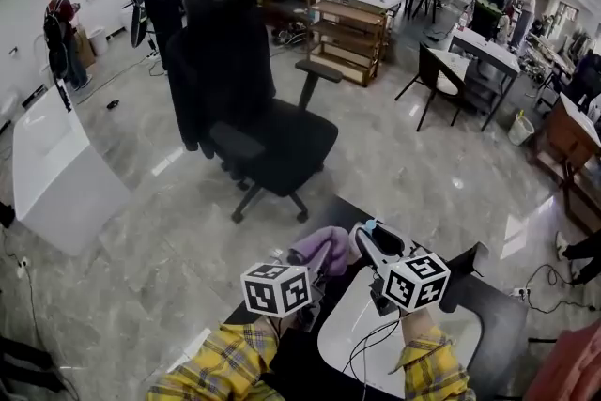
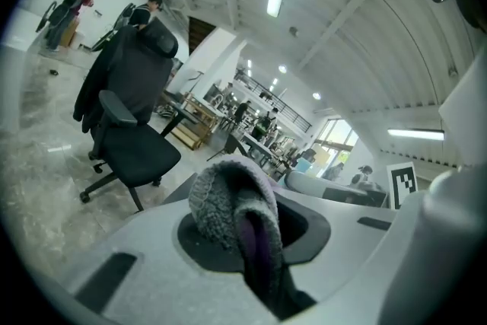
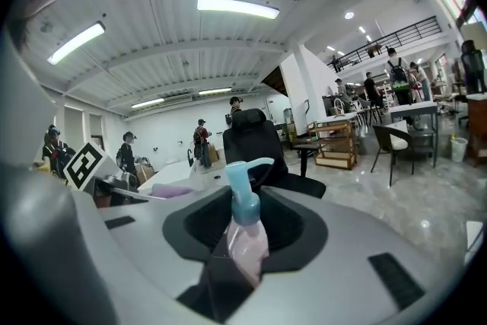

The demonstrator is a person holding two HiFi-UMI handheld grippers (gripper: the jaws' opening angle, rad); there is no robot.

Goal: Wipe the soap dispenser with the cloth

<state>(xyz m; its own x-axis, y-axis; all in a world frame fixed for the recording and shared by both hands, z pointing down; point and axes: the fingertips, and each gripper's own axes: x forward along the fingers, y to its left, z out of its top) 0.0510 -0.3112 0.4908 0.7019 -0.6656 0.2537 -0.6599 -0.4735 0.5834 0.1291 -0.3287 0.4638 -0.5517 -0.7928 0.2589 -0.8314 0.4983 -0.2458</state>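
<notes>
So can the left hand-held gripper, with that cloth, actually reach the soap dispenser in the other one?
Probably yes. The left hand-held gripper is shut on the cloth, the right hand-held gripper holds the soap dispenser close beside it, and nothing stands between them in the head view.

yellow plaid sleeves [image 1: 221, 366], black-and-white marker cubes [image 1: 276, 288], thin black cable [image 1: 361, 349], left tongs [image 2: 255, 255] and right tongs [image 3: 243, 247] pale grey

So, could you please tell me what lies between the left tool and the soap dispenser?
The purple cloth, clamped in the left tool, bunches up between it and the soap dispenser; the head view shows this.
</notes>
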